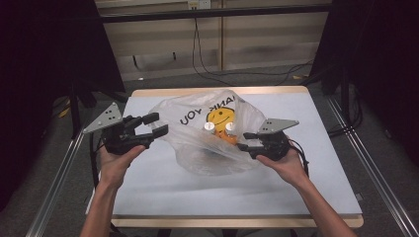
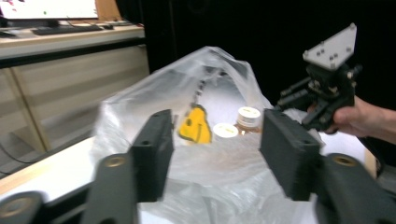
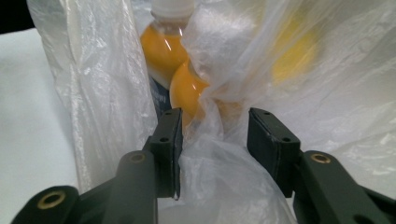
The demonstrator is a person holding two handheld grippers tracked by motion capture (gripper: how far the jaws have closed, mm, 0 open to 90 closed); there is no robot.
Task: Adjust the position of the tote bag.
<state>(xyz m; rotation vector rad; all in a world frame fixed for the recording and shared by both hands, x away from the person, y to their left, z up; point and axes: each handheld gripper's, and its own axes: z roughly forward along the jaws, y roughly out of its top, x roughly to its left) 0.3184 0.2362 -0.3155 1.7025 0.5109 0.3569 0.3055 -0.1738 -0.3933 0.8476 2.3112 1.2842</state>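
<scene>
The left gripper (image 1: pixel 154 125) gapes beside the plastic bag (image 1: pixel 197 148) mid-table. The right gripper (image 3: pixel 212 140) straddles bunched bag, jaws apart, by two bottles (image 3: pixel 163 46).

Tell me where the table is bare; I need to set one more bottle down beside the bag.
The near strip of the pale blue table, between the clear plastic bag and the front edge, is free. So is the far right corner. It is crowded mid-table, where the left gripper and right gripper flank the bag.
</scene>
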